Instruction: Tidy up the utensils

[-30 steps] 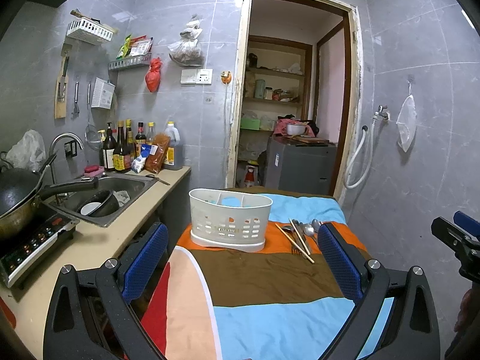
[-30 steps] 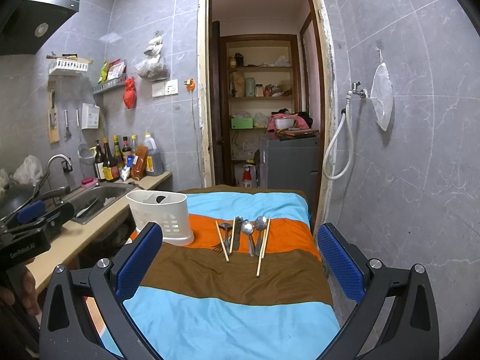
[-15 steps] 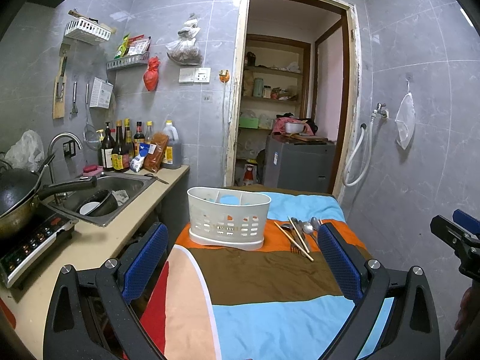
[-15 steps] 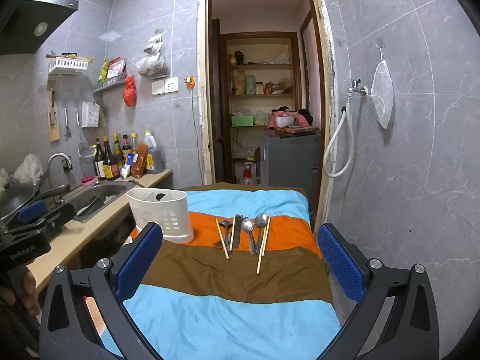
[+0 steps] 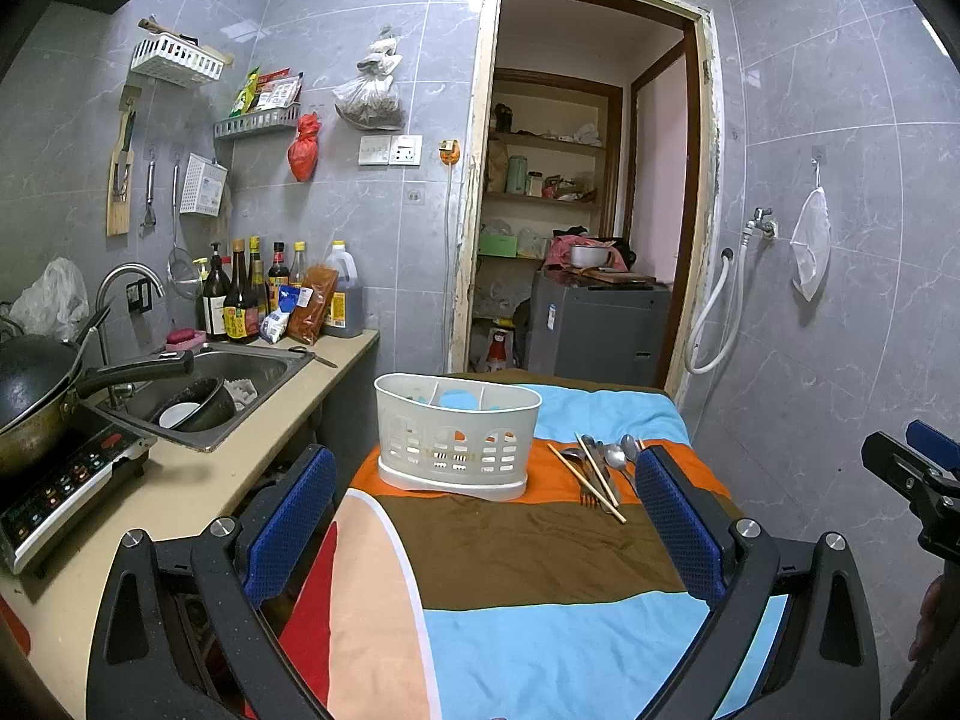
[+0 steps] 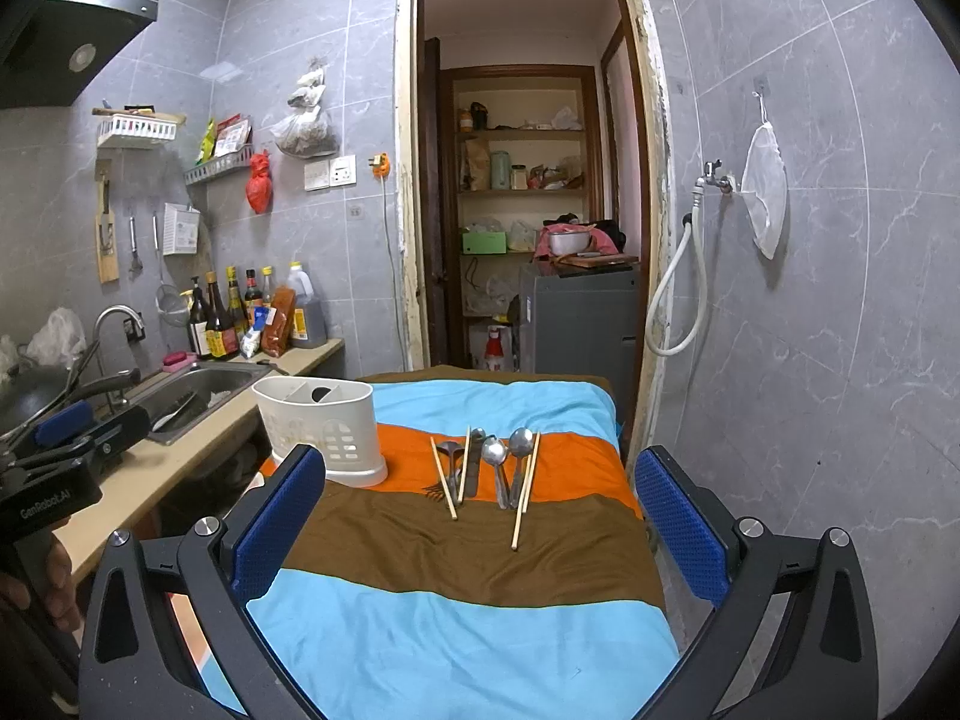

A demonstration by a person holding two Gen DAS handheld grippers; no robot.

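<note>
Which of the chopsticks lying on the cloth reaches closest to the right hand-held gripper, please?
The rightmost chopstick, beside the two spoons; its near tip extends well onto the brown stripe, past the tips of the other chopsticks.

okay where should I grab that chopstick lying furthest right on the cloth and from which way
Take the rightmost chopstick by its near end, which lies free on the brown stripe. Farther up it sits close beside a spoon. Bring the right hand-held gripper down from above, fingers straddling the stick across its width, since it lies flat on the cloth.

Fork (image 6: 437, 489) mostly under chopsticks (image 6: 444, 478)
</note>
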